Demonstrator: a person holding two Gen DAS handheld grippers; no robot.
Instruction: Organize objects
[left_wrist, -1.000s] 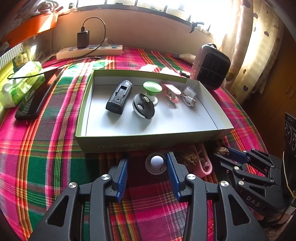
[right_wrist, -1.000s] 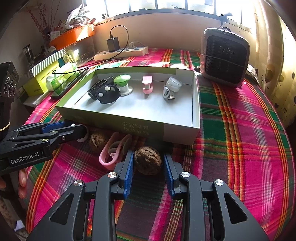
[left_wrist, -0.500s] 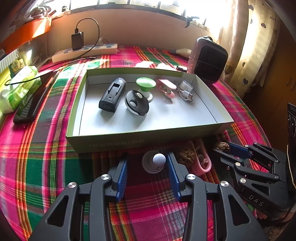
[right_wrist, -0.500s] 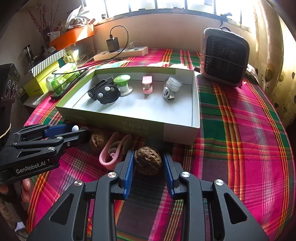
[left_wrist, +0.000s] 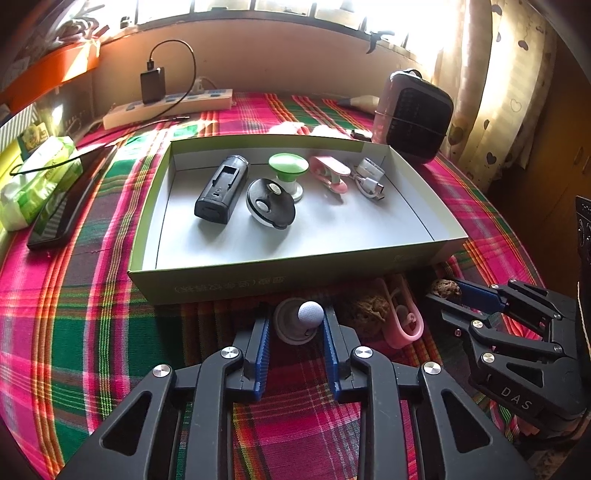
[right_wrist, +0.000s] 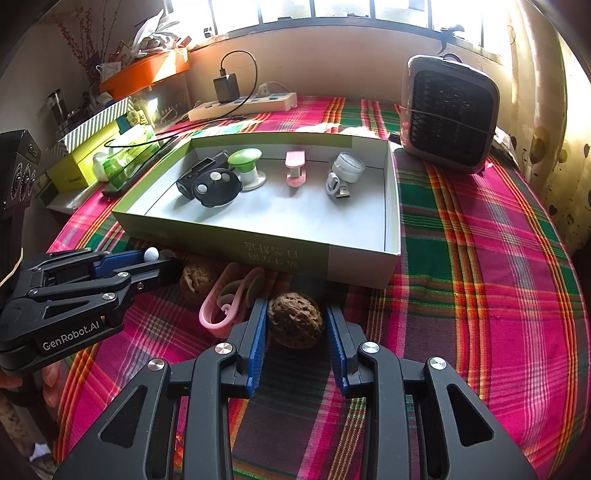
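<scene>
Left wrist view: the left gripper (left_wrist: 295, 325) is pointing down at the plaid tablecloth (left_wrist: 74, 332), just before the near wall of the open box (left_wrist: 229, 284)
Left jaws: they have just been closing, and the blue pads (left_wrist: 260, 350) are now pinching a small grey suction knob (left_wrist: 299, 319) with a white ball top that is standing between them
Right wrist view: the right gripper (right_wrist: 295, 325) is sitting near the box's near right corner, its pads clenching a walnut (right_wrist: 293, 319) that is resting on the cloth
Second walnut: another walnut (right_wrist: 199, 277) is lying on the cloth between the two grippers, just beside the box's near wall
Pink clip: a pink clip (right_wrist: 225, 302) is lying next to that walnut, close to the right gripper's left finger
Box contents: a black charger cradle (left_wrist: 221, 188) and a round black disc (left_wrist: 271, 203) are lying toward the far left corner, a green-topped knob (left_wrist: 288, 171) is standing behind the disc, a pink clamp (left_wrist: 330, 173) and a coiled white cable (left_wrist: 369, 177) are lying toward the far right corner
Near half of the box floor: bare
Far edge of the surface: a white power strip (left_wrist: 166, 109) is lying along it, with a small heater (right_wrist: 448, 114) standing at the far right corner
</scene>
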